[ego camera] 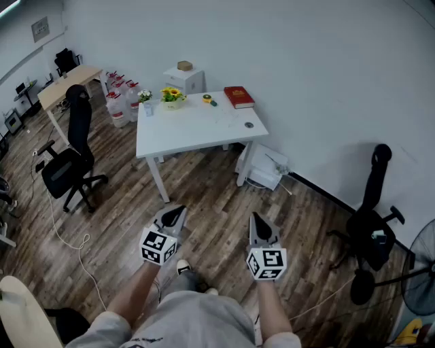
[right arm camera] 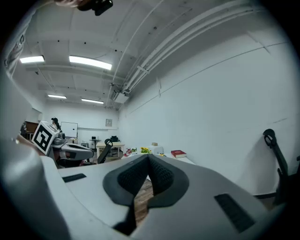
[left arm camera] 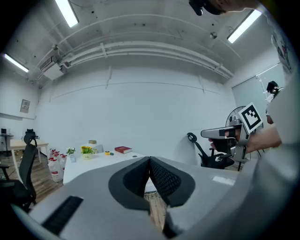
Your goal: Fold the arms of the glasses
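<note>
Over the wooden floor [ego camera: 204,197], well short of the white surface [ego camera: 197,129]: left gripper [ego camera: 175,216] and right gripper [ego camera: 257,221], side by side, held out roughly level. Left fingers [left arm camera: 165,180] pressed together, nothing between them; right fingers [right arm camera: 161,176] likewise closed and empty.

Glasses not to be picked out at this distance; near the surface's right edge a small dark item [ego camera: 249,125], too small to identify.

Wall plaque [ego camera: 41,29] and cover of the red book [ego camera: 238,97] too small to read; both cubes marked with black-and-white squares, no letters. Also on the surface: yellow flowers [ego camera: 172,96] and a yellow roll [ego camera: 207,99].

Shown by the head view alone: both forearms, a shoe [ego camera: 182,267], a white box [ego camera: 264,166] under the surface.

Shown by the gripper views alone: ceiling strip lights [left arm camera: 68,11] and pipes overhead; from the left gripper view, the right gripper side-on with its marker cube; from the right gripper view, the left gripper and a whiteboard [right arm camera: 69,129] at the far end of the room.
</note>
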Demonstrator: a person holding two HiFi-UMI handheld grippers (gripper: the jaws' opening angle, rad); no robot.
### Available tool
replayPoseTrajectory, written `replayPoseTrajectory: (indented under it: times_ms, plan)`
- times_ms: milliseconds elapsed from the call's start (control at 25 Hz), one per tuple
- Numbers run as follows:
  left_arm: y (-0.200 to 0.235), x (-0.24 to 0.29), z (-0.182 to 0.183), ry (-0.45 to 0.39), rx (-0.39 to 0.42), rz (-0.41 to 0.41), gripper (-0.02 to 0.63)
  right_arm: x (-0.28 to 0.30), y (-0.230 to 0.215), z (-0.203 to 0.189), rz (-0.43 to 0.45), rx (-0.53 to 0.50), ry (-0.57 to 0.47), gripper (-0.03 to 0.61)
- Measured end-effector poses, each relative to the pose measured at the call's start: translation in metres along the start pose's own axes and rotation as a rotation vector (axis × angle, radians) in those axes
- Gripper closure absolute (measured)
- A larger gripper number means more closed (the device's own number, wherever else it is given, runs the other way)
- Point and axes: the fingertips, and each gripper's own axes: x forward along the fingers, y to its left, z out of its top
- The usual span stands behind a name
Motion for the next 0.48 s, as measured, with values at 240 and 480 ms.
replayPoseTrajectory:
  times_ms: [240, 480]
  plan:
    - [-0.004, -0.001, -0.005, -0.005, -0.004, -0.016, 0.607, 0.000, 0.004, -0.002, 0.048, 0.037, -0.037, 0.574]
    - [-0.006, 0.004, -0.018, 0.025, -0.042, -0.036, 0.457, -0.001, 0.001, -0.012, 0.083, 0.086, -0.052, 0.442]
